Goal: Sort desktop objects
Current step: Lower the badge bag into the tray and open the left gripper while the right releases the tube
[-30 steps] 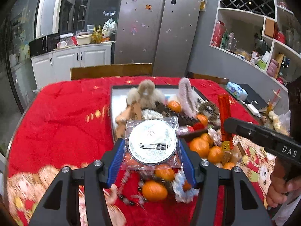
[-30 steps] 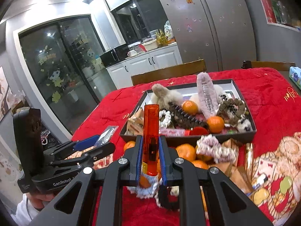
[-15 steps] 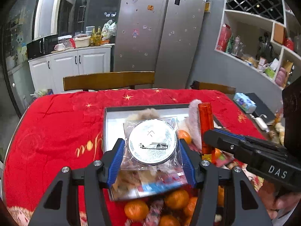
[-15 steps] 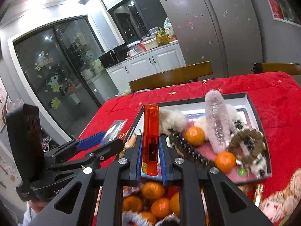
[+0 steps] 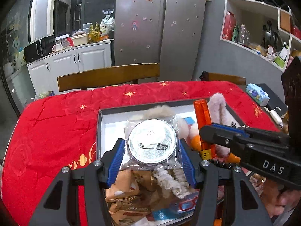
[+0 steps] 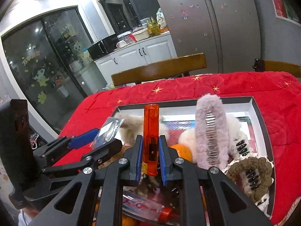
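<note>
My left gripper (image 5: pixel 152 145) is shut on a round silver badge in a clear bag (image 5: pixel 152 142), held above the grey tray (image 5: pixel 99 131). My right gripper (image 6: pixel 150 150) is shut on an upright orange lighter (image 6: pixel 150 131), also over the tray (image 6: pixel 261 116). In the left wrist view the right gripper (image 5: pixel 207 131) with the lighter (image 5: pixel 202 116) reaches in from the right. In the right wrist view the left gripper (image 6: pixel 90 141) and the bagged badge (image 6: pixel 109 130) sit at the left. The tray holds fluffy hair clips (image 6: pixel 208 124), an orange (image 6: pixel 183 151) and snack packets (image 5: pixel 128 203).
A red quilted cloth (image 5: pixel 50 124) covers the table. Wooden chair backs (image 5: pixel 107 75) stand at the far edge. A tissue pack (image 5: pixel 256 93) and a dark notebook lie at the right. A fridge, white cabinets and shelves are behind. A hand (image 5: pixel 276 194) holds the right gripper.
Both grippers have moved forward from over the loose oranges in front of the tray to above the tray itself, each keeping its grip. The tray now fills the lower view.
</note>
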Tool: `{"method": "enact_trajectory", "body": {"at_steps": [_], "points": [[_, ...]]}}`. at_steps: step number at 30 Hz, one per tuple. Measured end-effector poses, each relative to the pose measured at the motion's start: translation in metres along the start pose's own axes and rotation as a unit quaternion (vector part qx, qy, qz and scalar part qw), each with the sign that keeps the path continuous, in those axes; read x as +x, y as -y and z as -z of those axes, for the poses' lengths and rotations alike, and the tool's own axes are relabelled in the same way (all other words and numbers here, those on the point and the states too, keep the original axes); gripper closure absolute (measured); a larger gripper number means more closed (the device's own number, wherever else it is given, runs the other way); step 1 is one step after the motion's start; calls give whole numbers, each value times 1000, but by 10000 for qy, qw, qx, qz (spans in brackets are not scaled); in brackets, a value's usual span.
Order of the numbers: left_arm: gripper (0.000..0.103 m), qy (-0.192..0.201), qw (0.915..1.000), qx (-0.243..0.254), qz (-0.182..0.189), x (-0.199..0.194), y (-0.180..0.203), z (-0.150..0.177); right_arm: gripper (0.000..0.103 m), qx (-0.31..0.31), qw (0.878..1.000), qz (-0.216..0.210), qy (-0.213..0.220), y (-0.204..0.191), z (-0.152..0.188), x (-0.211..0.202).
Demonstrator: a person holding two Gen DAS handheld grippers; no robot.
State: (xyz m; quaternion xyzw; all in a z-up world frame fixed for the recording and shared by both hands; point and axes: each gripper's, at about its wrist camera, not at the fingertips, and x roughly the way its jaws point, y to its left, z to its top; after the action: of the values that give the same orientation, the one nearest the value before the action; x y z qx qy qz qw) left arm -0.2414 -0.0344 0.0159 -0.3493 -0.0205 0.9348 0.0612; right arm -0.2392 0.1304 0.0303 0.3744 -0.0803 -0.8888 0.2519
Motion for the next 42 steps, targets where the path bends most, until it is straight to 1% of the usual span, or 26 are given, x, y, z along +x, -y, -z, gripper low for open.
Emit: {"method": "enact_trajectory", "body": {"at_steps": [4, 7, 9, 10, 12, 23, 30, 35, 38, 42], "points": [[44, -140, 9999, -29, -11, 9, -3, 7, 87, -77, 9999, 92, -116, -1, 6, 6], [44, -63, 9999, 106, -110, 10, 2, 10, 87, -157, 9995, 164, -214, -2, 11, 11], [44, -43, 9998, 143, -119, 11, 4, 11, 89, -168, 9993, 183, -271, 0, 12, 15], [44, 19, 9995, 203, -230, 11, 6, 13, 89, -158, 9992, 184, -302, 1, 12, 17], [44, 27, 9994, 255, -231, 12, 8, 14, 90, -134, 9992, 196, -321, 3, 12, 19], [44, 79, 9993, 274, -248, 11, 9, 16, 90, -145, 9992, 193, -318, -2, 13, 20], [43, 84, 9993, 290, -234, 11, 10, 16, 90, -115, 9993, 153, -326, 1, 12, 21], [43, 100, 9992, 260, -288, 11, 9, 15, 90, -92, 9993, 109, -338, 3, 11, 20], [43, 125, 9991, 261, -325, 11, 9, 15, 87, -97, 9994, 46, -343, 5, 9, 21], [42, 118, 9989, 264, -377, 12, 8, 15, 87, -143, 9994, 47, -320, 4, 9, 21]]}}
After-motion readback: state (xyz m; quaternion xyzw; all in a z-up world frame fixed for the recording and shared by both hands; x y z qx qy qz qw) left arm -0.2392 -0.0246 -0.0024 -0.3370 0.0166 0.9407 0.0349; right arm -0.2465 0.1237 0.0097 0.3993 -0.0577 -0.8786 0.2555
